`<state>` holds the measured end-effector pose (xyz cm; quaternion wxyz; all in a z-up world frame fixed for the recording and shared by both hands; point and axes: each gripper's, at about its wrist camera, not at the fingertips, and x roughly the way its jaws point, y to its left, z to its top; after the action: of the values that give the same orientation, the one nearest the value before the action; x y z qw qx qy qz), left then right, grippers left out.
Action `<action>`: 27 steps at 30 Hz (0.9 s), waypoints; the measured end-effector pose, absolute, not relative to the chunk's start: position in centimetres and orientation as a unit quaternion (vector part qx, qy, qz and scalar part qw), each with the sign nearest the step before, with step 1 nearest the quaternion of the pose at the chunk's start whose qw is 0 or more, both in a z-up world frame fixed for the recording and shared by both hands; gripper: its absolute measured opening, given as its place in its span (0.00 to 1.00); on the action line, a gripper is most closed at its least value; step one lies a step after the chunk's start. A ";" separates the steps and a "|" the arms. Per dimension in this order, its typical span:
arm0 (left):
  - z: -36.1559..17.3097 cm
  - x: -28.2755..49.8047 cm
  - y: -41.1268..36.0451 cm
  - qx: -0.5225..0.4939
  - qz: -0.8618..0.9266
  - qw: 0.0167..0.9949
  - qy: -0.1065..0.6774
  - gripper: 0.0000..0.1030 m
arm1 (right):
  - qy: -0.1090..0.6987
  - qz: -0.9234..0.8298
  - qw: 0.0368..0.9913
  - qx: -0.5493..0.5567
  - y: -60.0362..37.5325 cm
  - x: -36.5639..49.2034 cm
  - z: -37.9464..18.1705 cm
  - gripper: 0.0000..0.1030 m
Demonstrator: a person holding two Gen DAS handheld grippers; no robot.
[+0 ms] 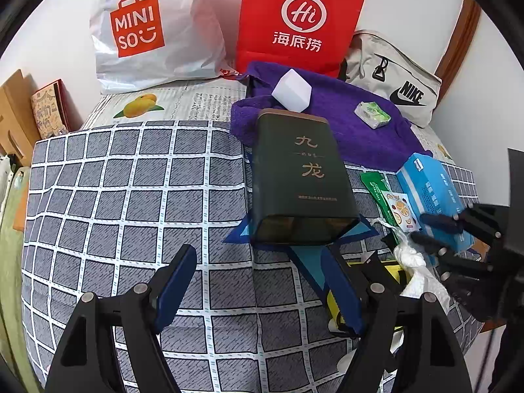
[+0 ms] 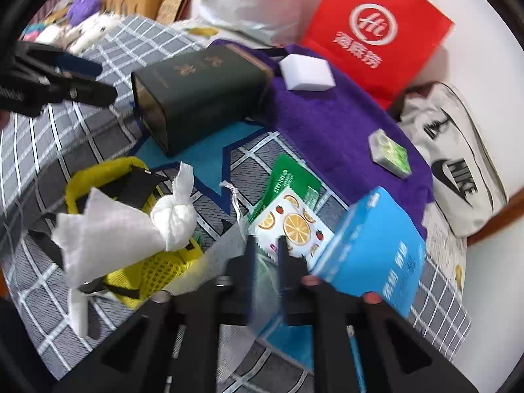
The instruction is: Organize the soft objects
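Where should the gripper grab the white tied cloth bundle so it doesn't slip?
Probably grab the cloth bundle at its tied neck, just above the round ball, coming from above with a finger on each side. The neck is the thinnest part, and the knot and ball should stop it slipping. It leans on the yellow bag.

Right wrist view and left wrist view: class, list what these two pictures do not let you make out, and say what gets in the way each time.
- Right claw, right wrist view: motion blur hides whether its tips grip the fruit-print packet.
- Blue box, right wrist view: lettering blurred; near corner behind the claw.
- Yellow mesh bag, right wrist view: contents covered by the knotted white cloth.
- Dark tin, left wrist view: small print too small.
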<state>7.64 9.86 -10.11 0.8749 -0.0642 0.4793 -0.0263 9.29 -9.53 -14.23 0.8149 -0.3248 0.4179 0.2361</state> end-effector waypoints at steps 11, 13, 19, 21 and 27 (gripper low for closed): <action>-10.8 8.5 10.9 -0.073 -0.021 0.871 0.485 0.75 | 0.407 0.234 0.782 -0.411 -7.8 10.5 -16.5 0.49; -10.9 8.6 11.0 -0.075 -0.022 0.871 0.485 0.75 | 0.408 0.233 0.782 -0.409 -7.8 10.7 -16.6 0.49; -11.1 8.6 11.0 -0.075 -0.022 0.870 0.488 0.75 | 0.415 0.222 0.787 -0.399 -8.0 11.2 -16.9 0.01; -11.1 8.6 11.0 -0.075 -0.022 0.869 0.488 0.75 | 0.414 0.225 0.794 -0.383 -8.3 11.0 -16.4 0.01; -10.7 8.3 10.9 -0.072 -0.022 0.871 0.486 0.75 | 0.407 0.241 0.825 -0.309 -9.2 10.5 -13.2 0.00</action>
<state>8.31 10.94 -10.74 0.8706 -0.0719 0.4863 -0.0220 10.46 -9.15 -13.24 0.8252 -0.3095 0.4066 0.2408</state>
